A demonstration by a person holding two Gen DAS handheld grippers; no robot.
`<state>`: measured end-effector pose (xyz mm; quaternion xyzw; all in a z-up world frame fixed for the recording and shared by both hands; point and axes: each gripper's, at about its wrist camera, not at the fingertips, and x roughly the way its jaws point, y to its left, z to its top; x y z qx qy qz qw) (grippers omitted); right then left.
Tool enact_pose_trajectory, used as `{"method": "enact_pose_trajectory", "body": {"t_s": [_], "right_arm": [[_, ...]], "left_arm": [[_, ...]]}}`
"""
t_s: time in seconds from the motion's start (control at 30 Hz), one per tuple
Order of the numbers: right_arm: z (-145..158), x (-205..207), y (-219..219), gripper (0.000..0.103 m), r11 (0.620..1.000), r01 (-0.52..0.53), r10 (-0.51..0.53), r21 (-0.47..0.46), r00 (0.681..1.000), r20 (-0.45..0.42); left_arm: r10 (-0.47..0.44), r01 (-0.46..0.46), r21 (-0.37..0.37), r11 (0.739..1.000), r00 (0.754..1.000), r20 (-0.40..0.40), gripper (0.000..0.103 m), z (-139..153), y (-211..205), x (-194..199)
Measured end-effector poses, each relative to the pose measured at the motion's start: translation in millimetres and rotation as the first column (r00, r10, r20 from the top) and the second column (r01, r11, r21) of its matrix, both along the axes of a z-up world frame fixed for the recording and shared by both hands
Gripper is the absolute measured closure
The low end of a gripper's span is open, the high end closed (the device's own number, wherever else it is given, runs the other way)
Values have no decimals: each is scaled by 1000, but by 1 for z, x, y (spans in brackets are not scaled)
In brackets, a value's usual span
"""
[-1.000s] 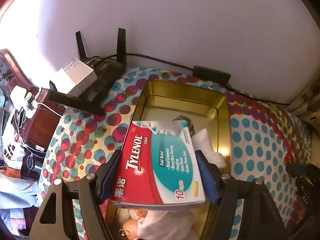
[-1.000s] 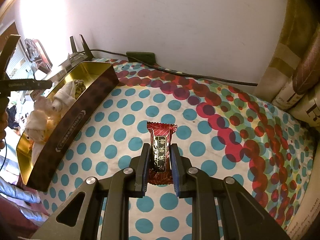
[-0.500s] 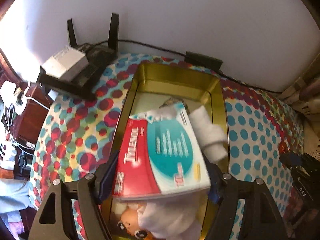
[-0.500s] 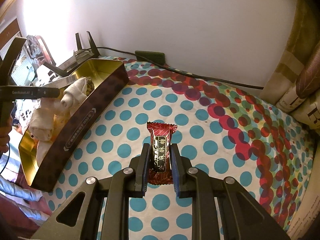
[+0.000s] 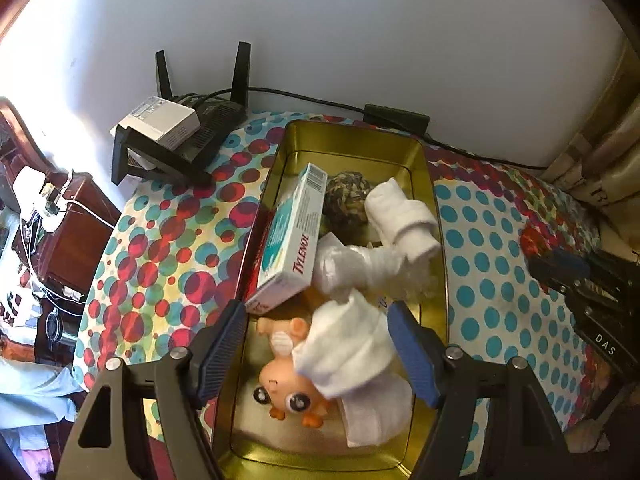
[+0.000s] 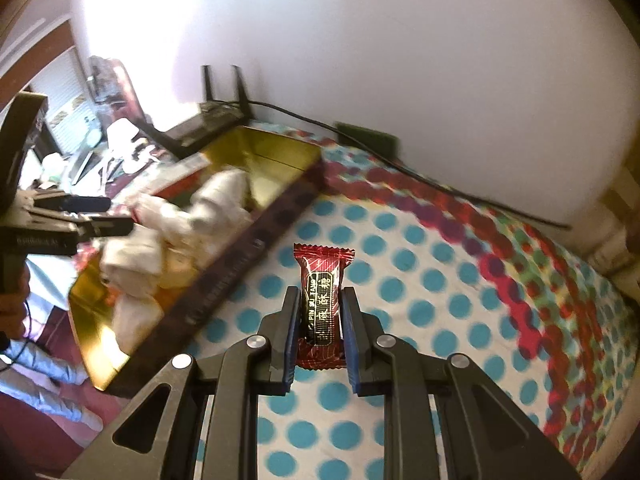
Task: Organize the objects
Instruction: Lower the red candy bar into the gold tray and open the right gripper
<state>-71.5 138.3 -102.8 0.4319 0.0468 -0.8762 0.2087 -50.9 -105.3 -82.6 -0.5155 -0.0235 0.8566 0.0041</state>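
White wall backs the polka-dot cloth on my desk. My right gripper (image 6: 320,320) has its jaws pinched on the dark red foil candy packet (image 6: 322,304), which sticks out between them, beside the gold rectangular tin (image 5: 434,216). I should carry it level over the rim before letting go. My left gripper (image 5: 320,354) hovers over the tin, jaws wide, empty; the white-and-teal Tylenol carton (image 5: 294,240) leans inside, just beyond them.

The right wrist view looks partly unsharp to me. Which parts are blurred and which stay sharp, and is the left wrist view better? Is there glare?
Right wrist view: the candy in the jaws is sharp, while the tin and dotted cloth are smeared; the wall at upper left is blown out. Left wrist view: mostly sharp, the medicine box legible, with glare on the left wall.
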Motion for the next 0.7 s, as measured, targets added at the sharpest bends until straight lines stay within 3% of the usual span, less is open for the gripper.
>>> {"method": "enact_pose_trajectory", "body": {"t_s": [0.33, 0.7], "right_arm": [[23, 3, -72, 84, 986, -161, 159, -41, 986, -45], [13, -1, -120, 84, 978, -209, 209, -17, 978, -18]], "left_arm": [[114, -120, -74, 990, 991, -75, 28, 17, -1, 28], [87, -91, -78, 993, 995, -54, 28, 15, -4, 41]]}}
